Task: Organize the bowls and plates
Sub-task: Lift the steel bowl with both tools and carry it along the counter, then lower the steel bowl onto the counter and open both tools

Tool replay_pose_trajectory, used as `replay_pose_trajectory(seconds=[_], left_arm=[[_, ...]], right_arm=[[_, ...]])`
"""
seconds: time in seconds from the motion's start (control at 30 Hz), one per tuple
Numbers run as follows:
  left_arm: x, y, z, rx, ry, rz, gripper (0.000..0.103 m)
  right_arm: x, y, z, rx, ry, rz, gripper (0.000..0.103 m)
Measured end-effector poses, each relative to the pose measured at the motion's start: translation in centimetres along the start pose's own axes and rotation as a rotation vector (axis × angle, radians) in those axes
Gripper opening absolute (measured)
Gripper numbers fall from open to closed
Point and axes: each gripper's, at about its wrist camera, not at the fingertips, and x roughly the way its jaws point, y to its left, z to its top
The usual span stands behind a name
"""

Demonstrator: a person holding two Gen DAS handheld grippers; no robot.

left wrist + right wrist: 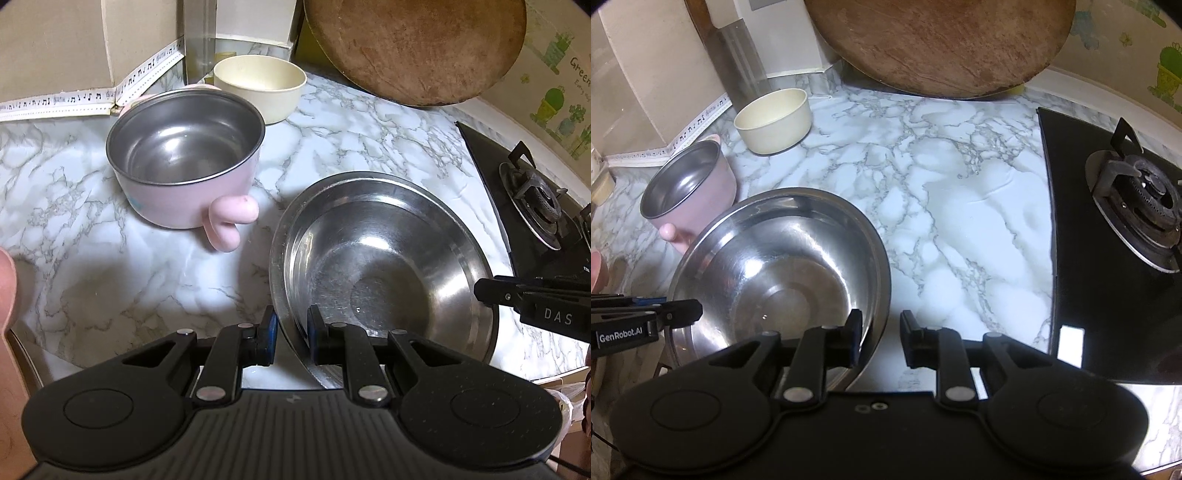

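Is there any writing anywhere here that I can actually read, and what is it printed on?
"DAS": on the right gripper, seen from the left wrist.
"GenRobot.AI": on the left gripper, seen from the right wrist.
"Green", cut off by the picture's edge: on the wall sticker with cactus drawings; the smaller line under it is too blurred.
Music notes only, no words: on the border tape.

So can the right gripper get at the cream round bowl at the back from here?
Probably yes: the right gripper straddles the steel bowl's rim, and bare marble counter leads to the cream bowl.
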Motion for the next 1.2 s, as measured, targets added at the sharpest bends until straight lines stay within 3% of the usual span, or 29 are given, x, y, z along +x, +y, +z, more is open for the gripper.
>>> replay_pose_trajectory(seconds=[0.3,0.5,0.63,0.7,0.77,0.93,1.07,1.2], left_arm=[[-2.1,0.5,0.3,0.012,-0.045,0.001,0.017],[-4.0,1.0,0.6,0.009,-0.105,0.004,0.017],[-5.4,1.4,0.9,0.007,-0.149,-0.003,0.034],[-6.2,1.4,1.0,0.026,-0.187,0.006,0.056],[-7.1,1.6,1.0,0.03,-0.227,0.019,0.065],[-8.6,2.6,1.8,0.029,-0.263,0.016,0.065],[-9.6,3.9,2.2,0.006,-0.295,0.012,0.077],[-10.3,5.0,2.7,-0.006,-0.321,0.03,0.077]], right_arm=[[-1.9,1.2,1.0,-0.068,-0.042,-0.029,0.039],[-3.3,2.5,1.7,-0.089,-0.071,-0.001,0.048],[-4.0,3.8,2.1,-0.105,-0.091,0.021,0.053],[-4.5,4.5,2.4,-0.116,-0.107,0.031,0.055],[-5.0,5.2,2.7,-0.127,-0.124,0.044,0.06],[-5.9,7.0,3.5,-0.152,-0.167,0.075,0.077],[-6.3,8.2,4.3,-0.167,-0.203,0.097,0.089],[-6.4,9.3,5.2,-0.171,-0.242,0.109,0.102]])
